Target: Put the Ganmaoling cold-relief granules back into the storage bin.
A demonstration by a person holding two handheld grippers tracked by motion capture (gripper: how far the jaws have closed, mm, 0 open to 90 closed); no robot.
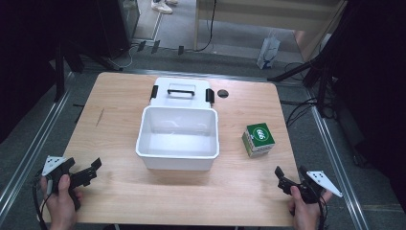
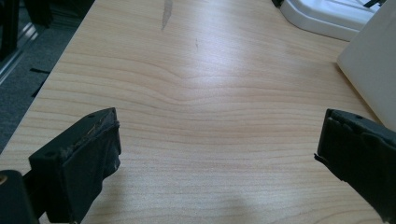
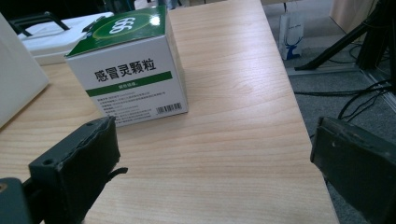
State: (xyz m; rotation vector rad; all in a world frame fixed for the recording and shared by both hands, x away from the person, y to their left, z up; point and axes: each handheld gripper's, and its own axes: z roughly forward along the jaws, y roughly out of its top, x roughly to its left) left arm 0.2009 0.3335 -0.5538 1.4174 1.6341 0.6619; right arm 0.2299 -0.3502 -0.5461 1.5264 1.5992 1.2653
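Note:
An open white plastic box (image 1: pixel 178 138) stands in the middle of the wooden table (image 1: pixel 119 191), its lid (image 1: pixel 181 91) with a handle and black latches lying flat behind it. A small green and white carton (image 1: pixel 258 139) sits to the box's right; the right gripper view shows the carton (image 3: pixel 130 70) just ahead of the jaws. My left gripper (image 1: pixel 87 173) rests at the table's front left, open and empty, with the box wall (image 2: pixel 369 70) to its right. My right gripper (image 1: pixel 290 178) is at the front right, open and empty, short of the carton.
A black round cap (image 1: pixel 222 93) lies on the table behind the box. A white paper bag (image 1: pixel 268 51) and cables are on the floor beyond the table. Metal rails run along both sides of the table.

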